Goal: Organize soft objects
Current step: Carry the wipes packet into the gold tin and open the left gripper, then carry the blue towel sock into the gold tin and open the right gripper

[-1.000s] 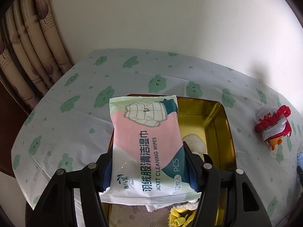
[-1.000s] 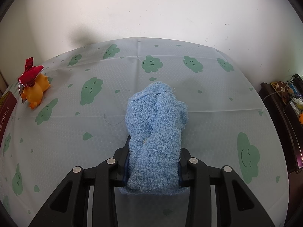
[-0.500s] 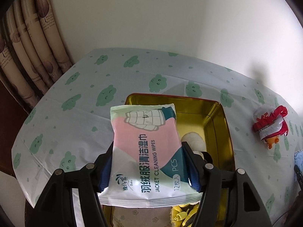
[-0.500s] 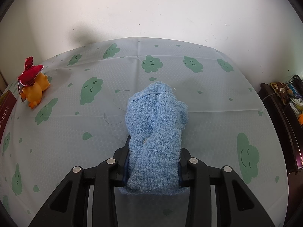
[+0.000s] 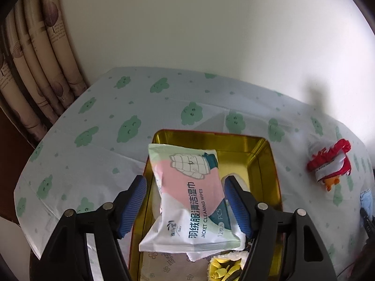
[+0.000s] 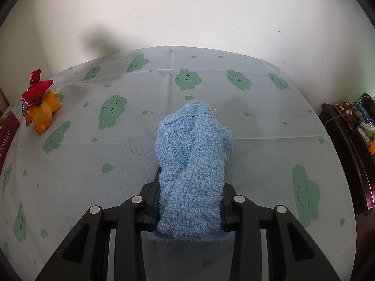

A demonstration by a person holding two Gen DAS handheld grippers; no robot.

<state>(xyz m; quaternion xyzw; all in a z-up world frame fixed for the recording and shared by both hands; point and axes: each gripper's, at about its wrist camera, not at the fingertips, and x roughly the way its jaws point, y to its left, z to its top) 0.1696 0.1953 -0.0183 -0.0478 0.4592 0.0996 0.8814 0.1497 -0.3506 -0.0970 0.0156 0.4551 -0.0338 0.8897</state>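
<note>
We hold the left gripper [image 5: 185, 199] above the gold tin [image 5: 269, 154], and its jaws have just been opening: they now stand wide, with a clear gap between each blue pad and the wipes pack [image 5: 189, 201]. The pack lies between the two fingers, touching neither, tilted with its far end toward the tin's back wall and its near end resting on the items already in the tin. Under it we see a pale round item at the right pad, a white scrap at its near edge and a yellow-and-black item [image 5: 225, 267] at the tin's near end; what these are we cannot tell.

We hold the right gripper [image 6: 189, 201] narrow, its jaws clamped on the blue towel [image 6: 192, 164]. The towel is bunched between the pads and extends forward past the fingertips above the tablecloth [image 6: 257, 140]; whether its far end touches the cloth we cannot tell.

On the cloth to the right of the tin lies the orange toy [image 5: 329, 164] with a red-and-white wrapper around it, well apart from both grippers. A loose dark thread [image 6: 143, 138] lies on the cloth just left of the towel. A curtain [image 5: 35, 58] hangs beyond the table's left edge, and dark furniture [image 6: 346, 145] carrying clutter stands off its right edge.
</note>
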